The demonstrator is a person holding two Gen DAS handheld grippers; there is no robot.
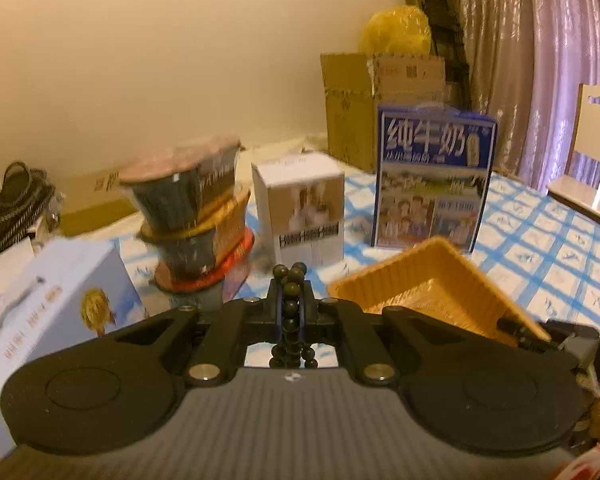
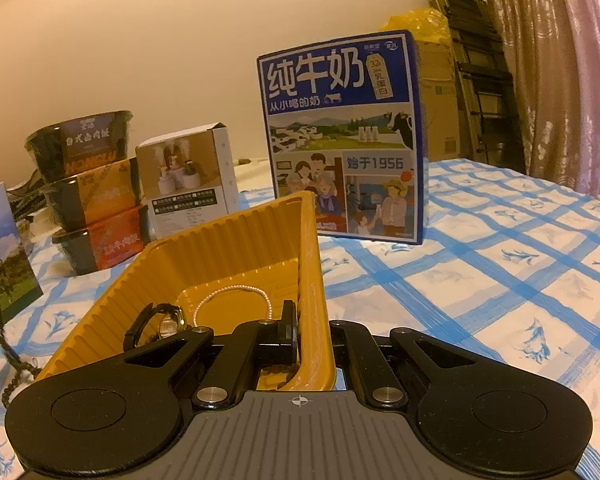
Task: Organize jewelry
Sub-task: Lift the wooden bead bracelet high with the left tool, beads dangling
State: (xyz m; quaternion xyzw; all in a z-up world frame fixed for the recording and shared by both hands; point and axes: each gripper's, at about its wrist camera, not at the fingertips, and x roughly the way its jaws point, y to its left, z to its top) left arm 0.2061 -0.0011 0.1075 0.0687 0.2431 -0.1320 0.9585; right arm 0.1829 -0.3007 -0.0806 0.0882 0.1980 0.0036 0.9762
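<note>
My left gripper (image 1: 291,300) is shut on a dark bead bracelet (image 1: 291,280), held above the table just left of the yellow tray (image 1: 452,264). My right gripper (image 2: 312,332) is shut on the near right wall of the yellow tray (image 2: 220,240), one finger inside and one outside. Inside the tray lie a black wristwatch (image 2: 160,322) and a thin pearl bracelet (image 2: 236,292). A dark beaded string (image 2: 4,344) hangs at the far left of the right wrist view.
On the blue checked tablecloth (image 2: 500,264) stand a blue milk carton box (image 2: 340,136), a small white box (image 2: 188,172), three stacked noodle bowls (image 2: 92,188) and a light blue box (image 1: 52,304). Cardboard boxes (image 1: 380,92) and a curtain (image 1: 540,60) are behind.
</note>
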